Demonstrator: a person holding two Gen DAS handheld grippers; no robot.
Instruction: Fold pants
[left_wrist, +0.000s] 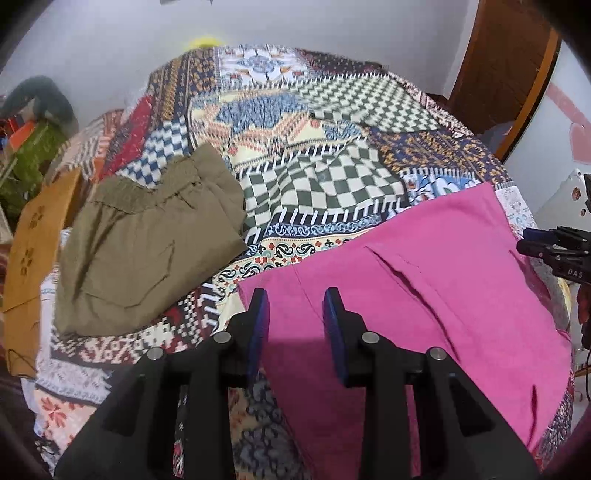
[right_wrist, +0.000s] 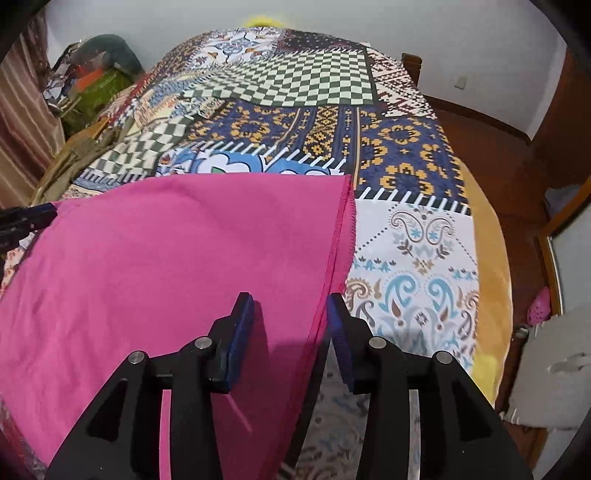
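Observation:
Pink pants (left_wrist: 424, 280) lie flat on the patterned bedspread (left_wrist: 314, 177), also in the right wrist view (right_wrist: 166, 258). My left gripper (left_wrist: 295, 299) is open, its jaws just above the pants' left edge, holding nothing. My right gripper (right_wrist: 291, 302) is open over the stitched right hem (right_wrist: 338, 251) of the pants, with the cloth edge between the jaws. The right gripper also shows at the right edge of the left wrist view (left_wrist: 554, 251), and the left gripper at the left edge of the right wrist view (right_wrist: 26, 219).
Folded olive-green pants (left_wrist: 147, 243) lie to the left on the bed. An orange garment (left_wrist: 33, 251) lies at the bed's left edge. Clutter (left_wrist: 33, 140) sits by the far left wall. A wooden floor (right_wrist: 498, 155) and door (left_wrist: 506, 66) are to the right.

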